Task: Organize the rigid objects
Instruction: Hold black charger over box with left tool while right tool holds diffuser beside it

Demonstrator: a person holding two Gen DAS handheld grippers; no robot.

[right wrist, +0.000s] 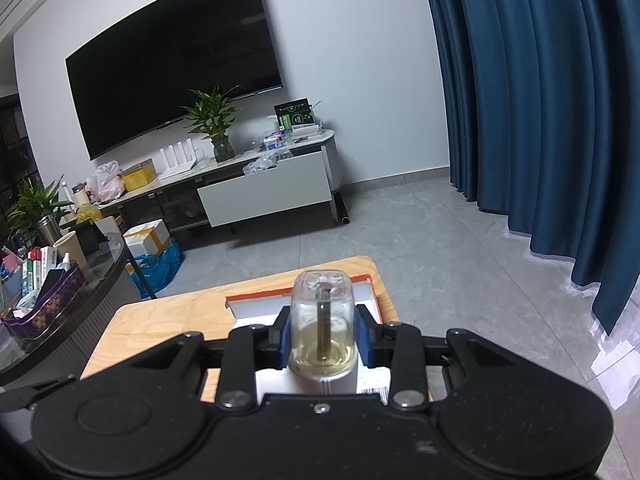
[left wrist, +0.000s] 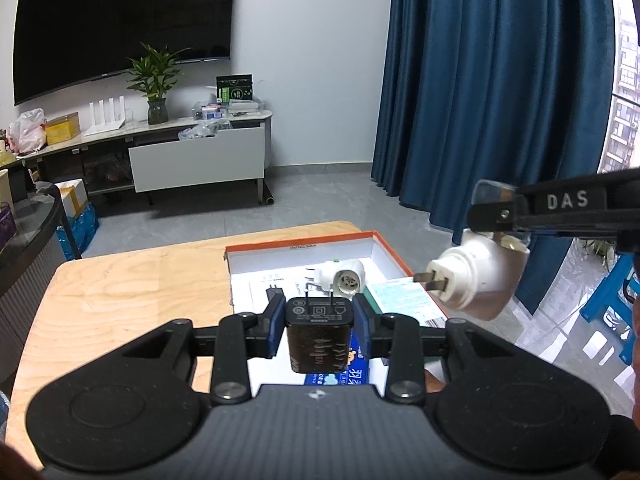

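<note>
My left gripper is shut on a black plug adapter, prongs pointing forward, held above the near end of an orange-rimmed white box on the wooden table. A white plug-in device lies inside the box on paper leaflets. My right gripper is shut on a white plug-in vaporizer with a clear liquid bottle. In the left wrist view that vaporizer hangs in the air at the right, beside the box, its prongs pointing left.
A blue and white packet lies under my left gripper. A glass-topped side table with boxes and bottles stands left of the wooden table. A TV cabinet and blue curtains stand beyond.
</note>
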